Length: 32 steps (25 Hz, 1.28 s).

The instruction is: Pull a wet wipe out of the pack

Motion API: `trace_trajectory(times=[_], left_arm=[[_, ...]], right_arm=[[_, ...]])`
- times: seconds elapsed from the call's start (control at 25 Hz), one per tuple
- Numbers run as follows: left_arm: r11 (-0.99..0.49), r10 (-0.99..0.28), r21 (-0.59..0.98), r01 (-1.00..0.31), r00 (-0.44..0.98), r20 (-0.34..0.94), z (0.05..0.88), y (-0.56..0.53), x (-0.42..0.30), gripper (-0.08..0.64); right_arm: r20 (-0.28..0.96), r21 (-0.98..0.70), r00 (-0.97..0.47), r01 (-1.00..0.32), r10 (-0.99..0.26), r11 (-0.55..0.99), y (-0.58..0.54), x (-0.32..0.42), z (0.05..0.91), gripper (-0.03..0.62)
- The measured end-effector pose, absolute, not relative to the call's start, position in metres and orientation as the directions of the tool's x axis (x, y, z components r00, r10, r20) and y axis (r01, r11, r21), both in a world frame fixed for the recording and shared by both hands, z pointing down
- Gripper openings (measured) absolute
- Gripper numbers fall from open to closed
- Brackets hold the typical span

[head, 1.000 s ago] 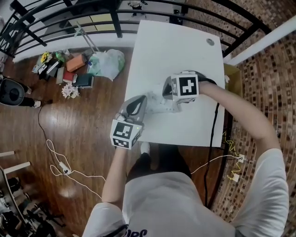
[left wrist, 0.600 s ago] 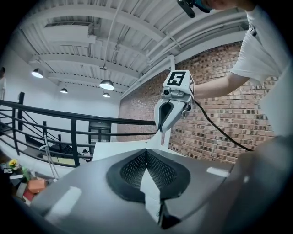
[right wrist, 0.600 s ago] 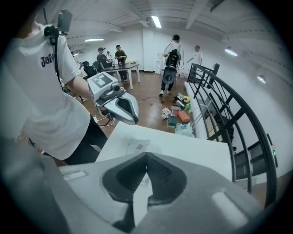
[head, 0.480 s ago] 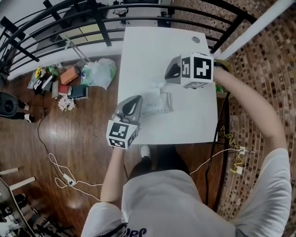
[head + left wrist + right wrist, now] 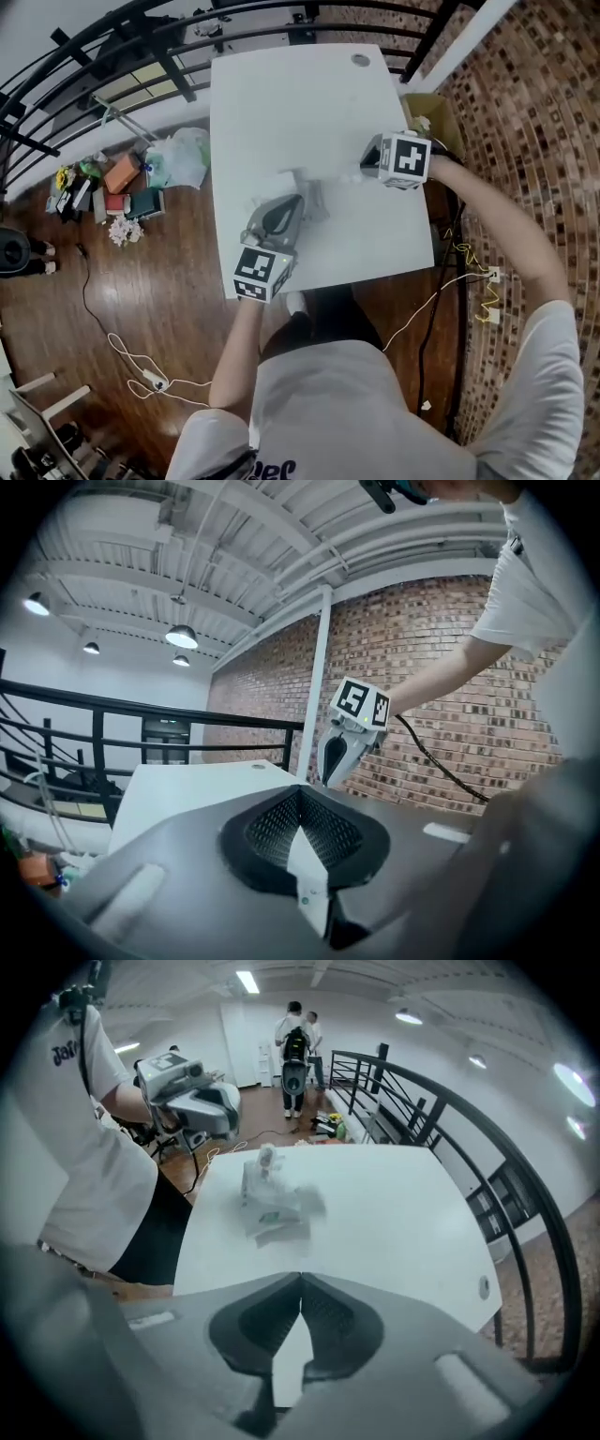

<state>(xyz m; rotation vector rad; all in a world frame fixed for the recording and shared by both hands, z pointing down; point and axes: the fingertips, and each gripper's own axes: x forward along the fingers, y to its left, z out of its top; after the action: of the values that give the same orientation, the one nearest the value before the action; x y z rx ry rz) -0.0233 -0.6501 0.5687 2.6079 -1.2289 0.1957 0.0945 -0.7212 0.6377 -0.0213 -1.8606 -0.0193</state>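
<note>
Look mid-frame in the head view: wet wipe pack (image 5: 312, 202) on the white worktop (image 5: 281, 103), one wipe (image 5: 265, 1161) poking up. See the left claw (image 5: 292, 202) clenched on nothing, just beside it, lower left. Find the right claw (image 5: 364, 169) clenched too, farther off, right.

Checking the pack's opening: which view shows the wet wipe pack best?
The right gripper view: the wet wipe pack lies unobstructed, though blurred, on the white table. The head view shows it partly hidden by the left gripper. The left gripper view misses it.
</note>
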Motion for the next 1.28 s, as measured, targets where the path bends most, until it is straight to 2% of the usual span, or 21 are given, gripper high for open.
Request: trace_trajectory(times=[0.2, 0.28, 0.52, 0.64, 0.76, 0.84, 0.96, 1.08, 1.28], left_arm=[[-0.641, -0.708, 0.16, -0.75, 0.659, 0.253, 0.579, -0.647, -0.005, 0.015], [-0.649, -0.695, 0.161, -0.743, 0.666, 0.271, 0.578, -0.642, -0.003, 0.015], [-0.614, -0.734, 0.177, -0.769, 0.639, 0.232, 0.545, -0.628, -0.026, 0.015], [-0.597, -0.761, 0.168, -0.785, 0.62, 0.191, 0.518, -0.612, -0.041, 0.015], [-0.593, -0.777, 0.126, -0.795, 0.606, 0.168, 0.492, -0.592, -0.043, 0.015], [-0.581, -0.795, 0.096, -0.808, 0.588, 0.147, 0.474, -0.579, -0.045, 0.015], [-0.526, -0.843, 0.061, -0.848, 0.529, 0.093, 0.451, -0.569, -0.056, 0.015], [-0.463, -0.883, 0.046, -0.885, 0.465, 0.061, 0.437, -0.55, -0.06, 0.015], [-0.351, -0.933, 0.072, -0.934, 0.355, 0.053, 0.424, -0.493, -0.043, 0.015]], right_arm=[[0.962, 0.01, -0.268, -0.13, -0.045, 0.991, -0.728, 0.134, 0.692, -0.005], [0.96, 0.031, -0.265, -0.21, -0.087, 0.977, -0.733, 0.147, 0.699, 0.097], [0.868, 0.064, -0.433, -0.388, -0.243, 0.919, -0.72, 0.142, 0.633, 0.103], [0.751, 0.069, -0.54, -0.509, -0.381, 0.858, -0.696, 0.13, 0.579, 0.103], [0.567, 0.037, -0.629, -0.626, -0.532, 0.779, -0.662, 0.117, 0.533, 0.103], [0.452, -0.017, -0.668, -0.669, -0.591, 0.743, -0.632, 0.102, 0.512, 0.101], [0.337, -0.073, -0.72, -0.662, -0.607, 0.746, -0.592, 0.067, 0.49, 0.097], [0.235, -0.091, -0.751, -0.649, -0.617, 0.755, -0.557, 0.046, 0.468, 0.051], [0.099, -0.138, -0.754, -0.657, -0.65, 0.741, -0.493, 0.063, 0.436, -0.008]])
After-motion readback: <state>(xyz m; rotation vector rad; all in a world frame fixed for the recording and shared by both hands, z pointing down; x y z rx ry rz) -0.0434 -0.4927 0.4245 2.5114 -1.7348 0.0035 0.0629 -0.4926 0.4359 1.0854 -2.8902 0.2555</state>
